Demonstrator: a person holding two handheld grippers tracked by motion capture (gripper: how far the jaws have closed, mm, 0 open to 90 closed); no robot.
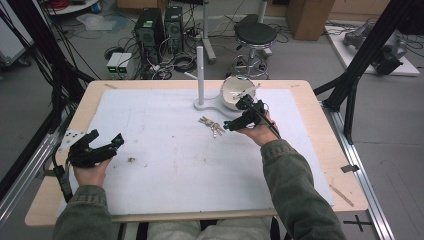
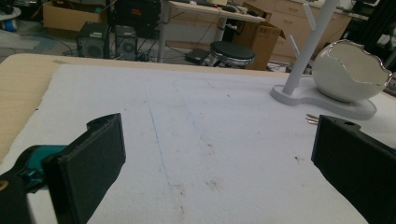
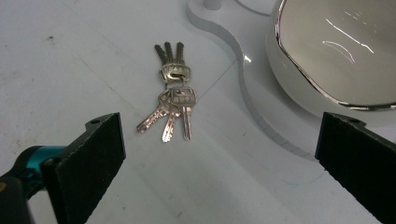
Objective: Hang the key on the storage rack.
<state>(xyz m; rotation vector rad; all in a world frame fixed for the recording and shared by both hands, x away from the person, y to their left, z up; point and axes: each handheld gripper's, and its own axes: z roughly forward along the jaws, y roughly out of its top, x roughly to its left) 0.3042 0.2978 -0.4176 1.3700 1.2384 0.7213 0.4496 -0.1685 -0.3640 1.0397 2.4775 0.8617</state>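
Near the far middle of the table, the right gripper point(image 1: 229, 126) hovers with its jaws spread wide and nothing between them, held in the person's right hand point(image 1: 258, 133). Its own view looks down between the two black jaws at a bunch of keys point(image 3: 172, 95), which lies flat on the white mat point(image 1: 165, 165) just ahead of the jaw tips and apart from them. The keys fan out in two clusters, three pointing away from the camera and three pointing toward it, joined at the middle. In the high view the bunch of keys point(image 1: 212, 125) sits just left of the gripper's tips and just in front of the white stand base point(image 1: 210, 106).

Beside the keys, on that base, rests a white egg-shaped bowl point(image 1: 234, 92) with a jagged silver rim; in the right gripper view the bowl point(image 3: 336, 51) fills the upper right corner, near the keys but not touching them. A white post point(image 1: 200, 75) rises upright from the same base, left of the bowl.

Well apart, at the near left of the mat, the left gripper point(image 1: 107, 140) rests low in the person's left hand point(image 1: 90, 172), its jaws also wide apart and holding nothing. Its view looks across the stained mat toward the bowl point(image 2: 350, 70) and post point(image 2: 310, 44). The wooden table edge point(image 1: 320, 150) frames the mat.
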